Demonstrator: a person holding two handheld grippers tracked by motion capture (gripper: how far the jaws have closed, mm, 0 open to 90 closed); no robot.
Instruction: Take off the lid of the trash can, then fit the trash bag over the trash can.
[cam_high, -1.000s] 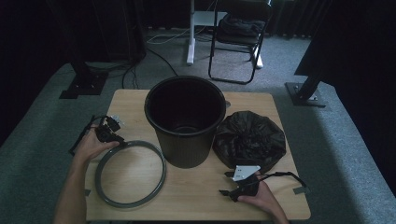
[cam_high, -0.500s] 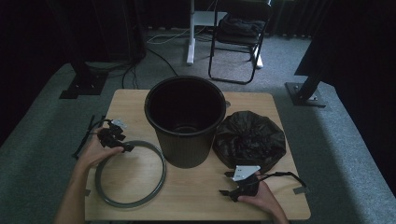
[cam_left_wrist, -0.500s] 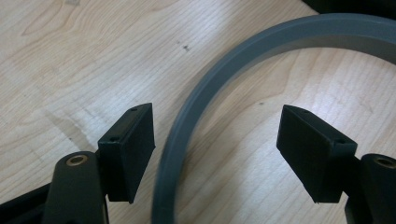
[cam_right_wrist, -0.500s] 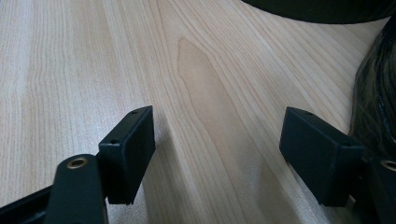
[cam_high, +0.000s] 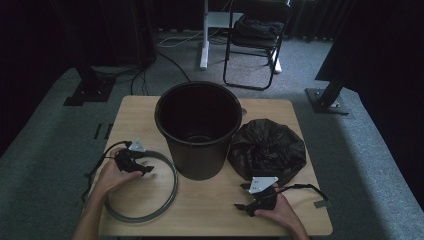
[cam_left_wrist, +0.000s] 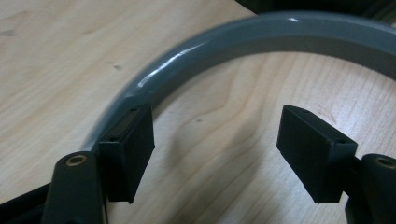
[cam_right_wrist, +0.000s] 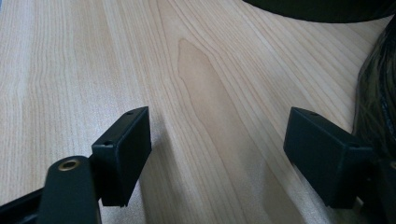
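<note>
A grey ring (cam_high: 140, 217) lies flat on the left half of the wooden table (cam_high: 140, 115). My left gripper (cam_high: 146, 169) hovers low over the ring's upper left arc. Its jaws have just been opening and now stand wide. In the left gripper view (cam_left_wrist: 215, 149) the ring (cam_left_wrist: 187, 51) curves past the left jaw, with bare wood between the pads. A black bucket (cam_high: 199, 150) stands upright at the table's middle. A crumpled black bag (cam_high: 267, 147) lies to its right. My right gripper (cam_high: 241, 196) rests near the front edge, and its jaws (cam_right_wrist: 217, 149) have just opened slightly wider, empty.
The bag's edge (cam_right_wrist: 378, 93) is close to my right gripper's right jaw. Behind the table stand a folding chair (cam_high: 255, 45) and dark stand bases (cam_high: 327, 97) on grey carpet. Bare wood lies between the ring and my right hand.
My left hand has slid from the table's left edge toward the front and inward, onto the ring's upper left arc. The right hand, bucket, bag and ring have stayed put.
</note>
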